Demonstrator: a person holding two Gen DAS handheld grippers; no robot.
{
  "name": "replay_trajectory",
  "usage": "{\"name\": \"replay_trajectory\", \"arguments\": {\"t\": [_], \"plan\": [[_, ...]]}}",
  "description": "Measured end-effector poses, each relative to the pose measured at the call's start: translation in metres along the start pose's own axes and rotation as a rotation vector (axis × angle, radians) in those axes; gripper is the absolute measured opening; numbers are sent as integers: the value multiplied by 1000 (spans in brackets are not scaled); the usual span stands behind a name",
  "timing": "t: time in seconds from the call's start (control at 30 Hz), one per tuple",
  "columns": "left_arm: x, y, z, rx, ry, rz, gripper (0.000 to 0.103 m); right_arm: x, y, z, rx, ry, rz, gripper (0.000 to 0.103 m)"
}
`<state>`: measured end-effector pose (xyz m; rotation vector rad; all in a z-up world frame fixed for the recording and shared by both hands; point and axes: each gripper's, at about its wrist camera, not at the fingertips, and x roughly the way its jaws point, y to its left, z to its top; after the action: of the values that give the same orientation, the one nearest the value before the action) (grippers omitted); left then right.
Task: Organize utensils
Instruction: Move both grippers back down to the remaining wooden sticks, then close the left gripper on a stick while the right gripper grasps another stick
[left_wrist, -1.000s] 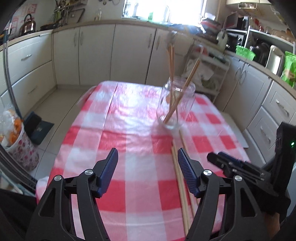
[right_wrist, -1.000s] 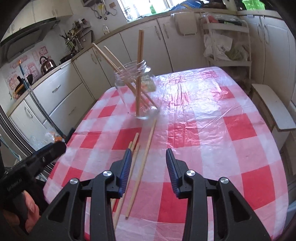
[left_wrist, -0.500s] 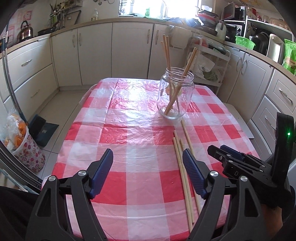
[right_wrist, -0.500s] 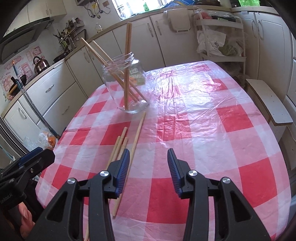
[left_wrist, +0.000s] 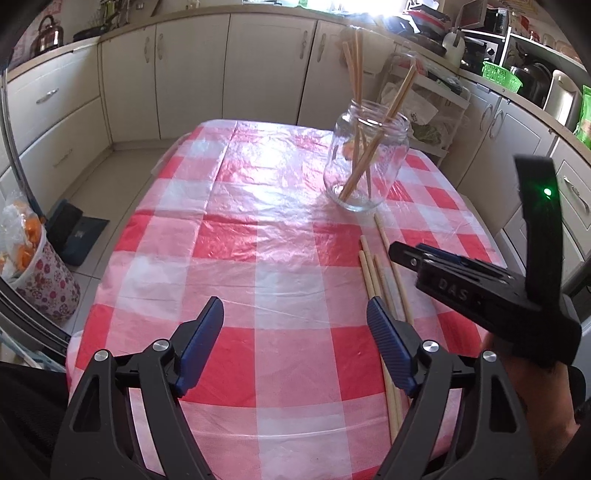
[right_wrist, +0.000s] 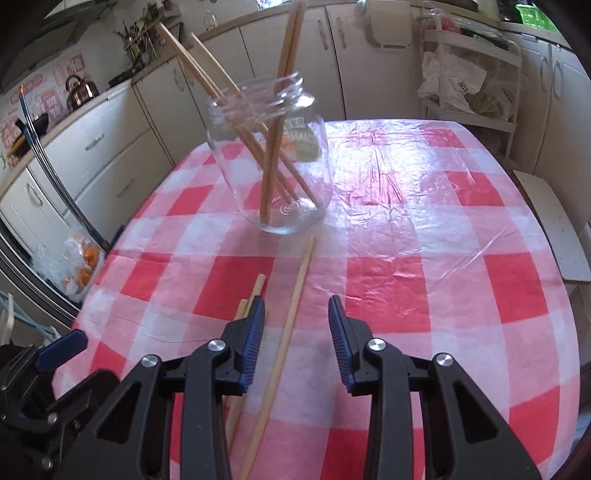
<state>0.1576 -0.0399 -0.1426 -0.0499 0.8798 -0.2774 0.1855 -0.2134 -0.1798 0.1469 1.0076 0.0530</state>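
Note:
A clear glass jar (left_wrist: 367, 158) stands on the red-and-white checked table (left_wrist: 229, 243) and holds several wooden chopsticks. It also shows in the right wrist view (right_wrist: 273, 166). Three loose chopsticks (left_wrist: 384, 273) lie on the cloth in front of the jar; in the right wrist view one long chopstick (right_wrist: 288, 325) runs between my right fingers and the others (right_wrist: 251, 295) lie by the left finger. My left gripper (left_wrist: 295, 328) is open and empty, left of the loose chopsticks. My right gripper (right_wrist: 297, 325) is open, low over them; it also shows in the left wrist view (left_wrist: 410, 258).
Kitchen cabinets (left_wrist: 266, 66) ring the table. A flowered bin with a bag of oranges (left_wrist: 33, 269) stands on the floor at the left. A wire rack with bags (right_wrist: 469, 74) and a white stool (right_wrist: 554, 225) stand by the table's right side.
My right gripper has moved forward and down toward the jar, so one loose chopstick now lies between its fingers. My left gripper has drifted slightly; both stay open.

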Motion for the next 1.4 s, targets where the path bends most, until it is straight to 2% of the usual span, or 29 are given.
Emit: {"name": "replay_trajectory", "arguments": {"t": [0.07, 0.23, 0.3, 0.33, 0.6, 0.73, 1.0, 1.13, 1.3, 1.4], "plan": [[2, -3, -1, 6, 11, -12, 76, 8, -2, 1, -16, 35, -7, 30], [9, -21, -1, 54, 42, -20, 76, 7, 4, -3, -124, 58, -55, 21], [13, -26, 0, 73, 59, -11, 76, 2, 1, -6, -144, 73, -63, 12], [17, -30, 0, 81, 63, -7, 76, -1, -1, -9, -150, 79, -63, 11], [39, -39, 5, 107, 122, 43, 76, -20, -21, -26, -105, 89, -21, 10], [46, -40, 9, 106, 136, 51, 76, -23, -24, -26, -90, 84, 1, 10], [59, -49, 15, 150, 146, 118, 75, -27, -31, -28, -69, 80, 32, 10], [66, -45, 17, 134, 174, 125, 69, -28, -38, -27, -50, 75, 34, 10], [67, -48, 16, 161, 162, 111, 63, -28, -39, -27, -48, 71, 40, 10], [68, -58, 17, 204, 156, 75, 45, -26, -38, -26, -59, 62, 33, 10]]}}
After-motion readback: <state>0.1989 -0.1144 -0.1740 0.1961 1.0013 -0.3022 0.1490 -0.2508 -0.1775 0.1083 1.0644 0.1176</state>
